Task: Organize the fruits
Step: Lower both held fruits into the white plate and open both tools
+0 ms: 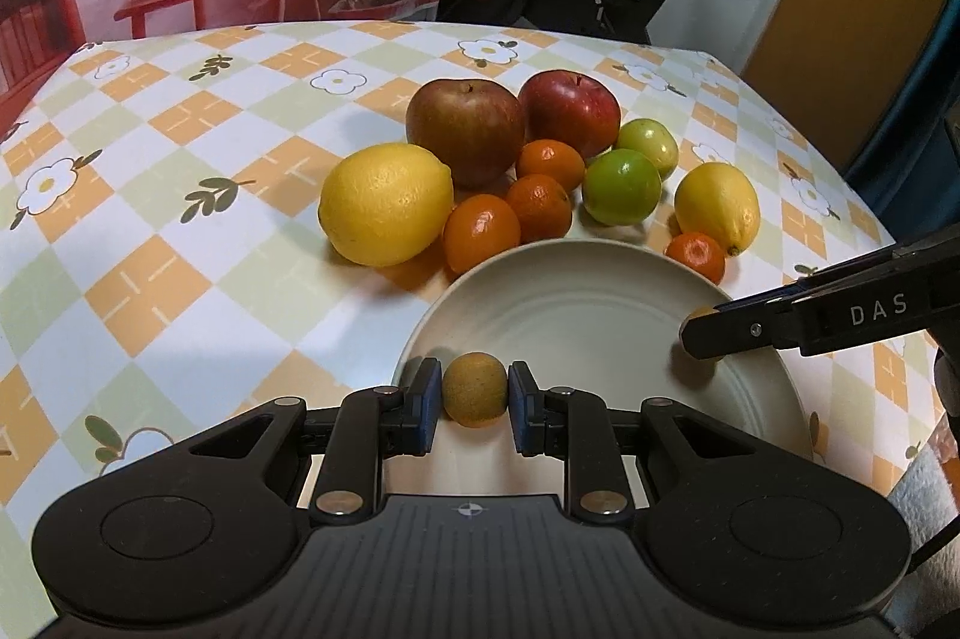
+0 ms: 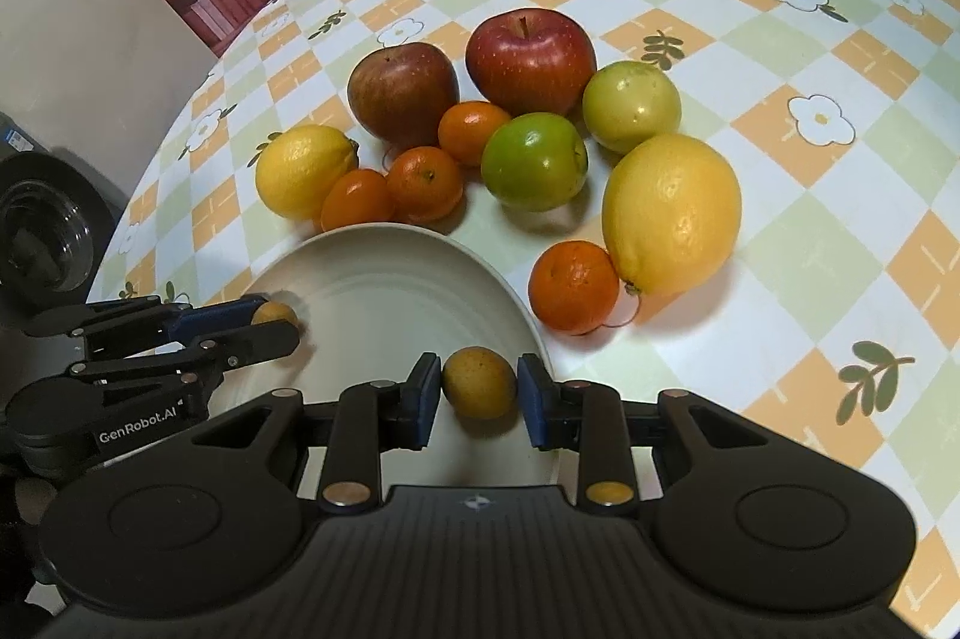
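Left tool [image 1: 474,398] clenched on a small yellow-brown fruit [image 1: 474,397] over the near left rim of the white plate [image 1: 576,303]. Right tool [image 2: 480,393] clenched on a second small fruit [image 2: 480,383] at the plate's near right rim. Plate otherwise bare. Beyond it on the checkered desk [image 1: 180,231]: two apples, two lemons, two green fruits, four small oranges, clustered close.
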Action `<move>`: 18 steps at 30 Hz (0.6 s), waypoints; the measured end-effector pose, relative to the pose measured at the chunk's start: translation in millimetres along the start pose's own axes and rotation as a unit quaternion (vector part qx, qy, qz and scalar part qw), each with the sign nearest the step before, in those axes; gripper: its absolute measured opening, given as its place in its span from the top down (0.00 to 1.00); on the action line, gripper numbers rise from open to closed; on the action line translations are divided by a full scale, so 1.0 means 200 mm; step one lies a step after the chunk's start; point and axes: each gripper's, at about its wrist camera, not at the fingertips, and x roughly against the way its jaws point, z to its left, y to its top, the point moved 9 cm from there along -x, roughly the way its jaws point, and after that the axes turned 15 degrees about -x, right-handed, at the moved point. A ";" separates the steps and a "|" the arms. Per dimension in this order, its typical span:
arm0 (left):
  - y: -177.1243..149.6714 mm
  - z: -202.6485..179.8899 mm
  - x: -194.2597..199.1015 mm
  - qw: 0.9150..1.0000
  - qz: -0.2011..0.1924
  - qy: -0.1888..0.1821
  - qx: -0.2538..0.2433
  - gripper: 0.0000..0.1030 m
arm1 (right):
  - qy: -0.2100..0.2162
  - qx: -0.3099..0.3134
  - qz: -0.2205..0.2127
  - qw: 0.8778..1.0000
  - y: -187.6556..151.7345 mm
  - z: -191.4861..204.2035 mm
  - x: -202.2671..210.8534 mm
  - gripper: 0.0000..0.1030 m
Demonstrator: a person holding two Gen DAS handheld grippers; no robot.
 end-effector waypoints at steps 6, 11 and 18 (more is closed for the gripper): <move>-0.06 -0.01 0.02 0.999 0.014 -0.024 0.021 0.75 | -0.003 0.004 0.010 1.000 -0.05 -0.01 0.01 0.70; -0.08 0.01 0.04 0.998 0.017 -0.031 0.046 0.71 | -0.006 0.008 0.004 1.000 -0.07 0.00 0.01 0.69; -0.07 0.03 0.08 0.998 0.004 -0.025 0.065 0.62 | 0.002 0.014 -0.019 1.000 -0.09 -0.01 0.07 0.60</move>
